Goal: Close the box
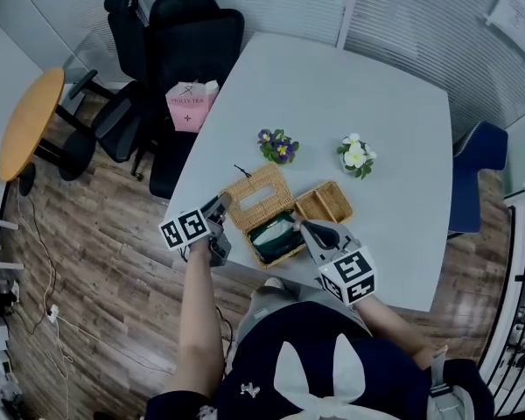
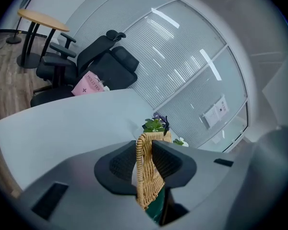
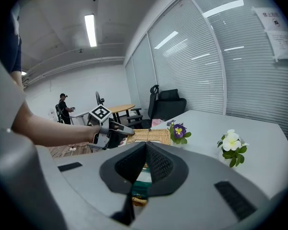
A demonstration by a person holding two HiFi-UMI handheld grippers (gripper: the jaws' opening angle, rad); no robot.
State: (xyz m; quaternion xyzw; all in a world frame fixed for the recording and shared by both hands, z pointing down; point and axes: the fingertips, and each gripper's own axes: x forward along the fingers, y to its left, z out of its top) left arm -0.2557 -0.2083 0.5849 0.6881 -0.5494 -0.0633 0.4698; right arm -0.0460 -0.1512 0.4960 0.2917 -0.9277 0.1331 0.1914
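The woven lid [image 1: 261,195] is held tight at its edge by the left claw [image 1: 222,203], and the open box [image 1: 284,254] on the worktop [image 1: 332,103] lies just to its right, by the closed right claw [image 1: 308,228].

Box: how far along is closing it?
Done: nothing; the box stands open, green contents showing. In hand: the left gripper pinches the edge of the lid. The right gripper, jaws together, waits at the box. Left: swing the lid down.
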